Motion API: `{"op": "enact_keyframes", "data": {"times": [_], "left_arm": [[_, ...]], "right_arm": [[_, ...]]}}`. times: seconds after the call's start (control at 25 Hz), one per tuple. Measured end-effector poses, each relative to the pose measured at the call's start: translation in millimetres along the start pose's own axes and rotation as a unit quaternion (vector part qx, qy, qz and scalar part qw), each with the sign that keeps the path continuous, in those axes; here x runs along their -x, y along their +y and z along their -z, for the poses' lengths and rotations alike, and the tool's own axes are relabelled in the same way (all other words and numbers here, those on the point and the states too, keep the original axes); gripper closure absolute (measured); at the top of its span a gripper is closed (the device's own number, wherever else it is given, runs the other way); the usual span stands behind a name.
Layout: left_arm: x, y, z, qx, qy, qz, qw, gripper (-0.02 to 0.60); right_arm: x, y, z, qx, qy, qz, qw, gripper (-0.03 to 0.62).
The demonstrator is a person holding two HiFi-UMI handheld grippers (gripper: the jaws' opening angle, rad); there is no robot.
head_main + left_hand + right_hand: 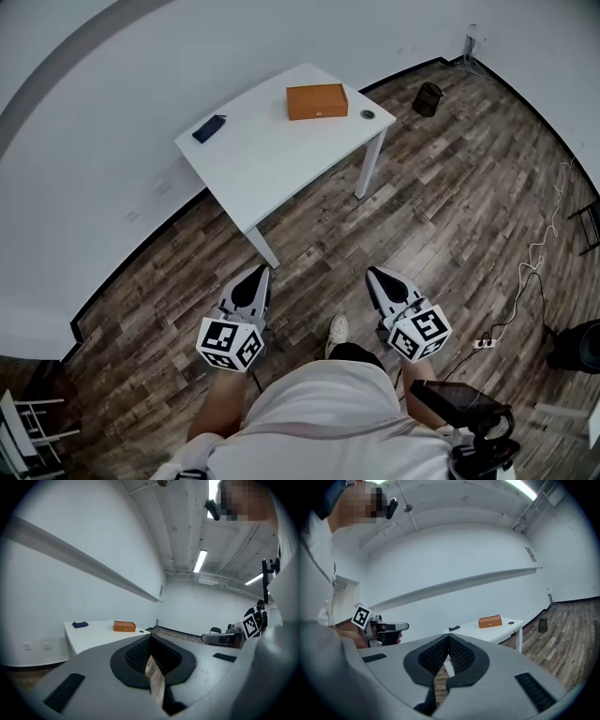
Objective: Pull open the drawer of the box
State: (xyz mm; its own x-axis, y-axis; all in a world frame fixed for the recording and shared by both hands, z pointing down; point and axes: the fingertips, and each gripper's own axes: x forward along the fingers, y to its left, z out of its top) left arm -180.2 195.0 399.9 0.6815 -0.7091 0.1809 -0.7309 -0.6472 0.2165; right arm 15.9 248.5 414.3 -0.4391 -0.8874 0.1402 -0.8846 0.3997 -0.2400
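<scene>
An orange box (317, 101) lies on the far side of a white table (272, 159), its drawer shut. The same box (124, 626) shows small in the left gripper view, and the box (490, 621) also shows in the right gripper view. Both grippers hang low in front of the person, well short of the table. My left gripper (260, 272) is shut with nothing between its jaws. My right gripper (371, 274) is shut and empty too, tips meeting. Each points toward the table.
A dark blue flat object (209, 128) lies at the table's left end and a small round dark object (367, 114) at its right corner. A black bin (427, 98) stands on the wooden floor beyond. A cable and power strip (484, 343) lie at the right.
</scene>
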Motion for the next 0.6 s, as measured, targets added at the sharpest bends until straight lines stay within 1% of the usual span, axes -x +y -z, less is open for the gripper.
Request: {"op": "enact_keyframes", "data": {"times": [0.16, 0.32, 0.44, 0.6], "left_arm": [[-55.2, -2.1, -12.7, -0.002, -0.005, -0.009, 0.9999, 0.571], [-96.4, -6.2, -25.2, -0.008, -0.017, -0.023, 0.9995, 0.571], [-115.1, -1.8, -30.1, -0.009, -0.018, -0.032, 0.9993, 0.571], [-132.2, 8.4, -31.8, -0.006, -0.014, -0.047, 0.9988, 0.571]], "right_arm": [[-18.3, -52.4, -15.8, 0.003, 0.003, -0.007, 1.0, 0.595], [-31.2, -97.1, -30.8, 0.013, 0.005, -0.018, 1.0, 0.595], [-46.8, -115.2, -37.8, 0.012, 0.004, -0.026, 1.0, 0.595], [-65.7, -126.0, -37.0, 0.007, 0.012, -0.043, 0.999, 0.595]]}}
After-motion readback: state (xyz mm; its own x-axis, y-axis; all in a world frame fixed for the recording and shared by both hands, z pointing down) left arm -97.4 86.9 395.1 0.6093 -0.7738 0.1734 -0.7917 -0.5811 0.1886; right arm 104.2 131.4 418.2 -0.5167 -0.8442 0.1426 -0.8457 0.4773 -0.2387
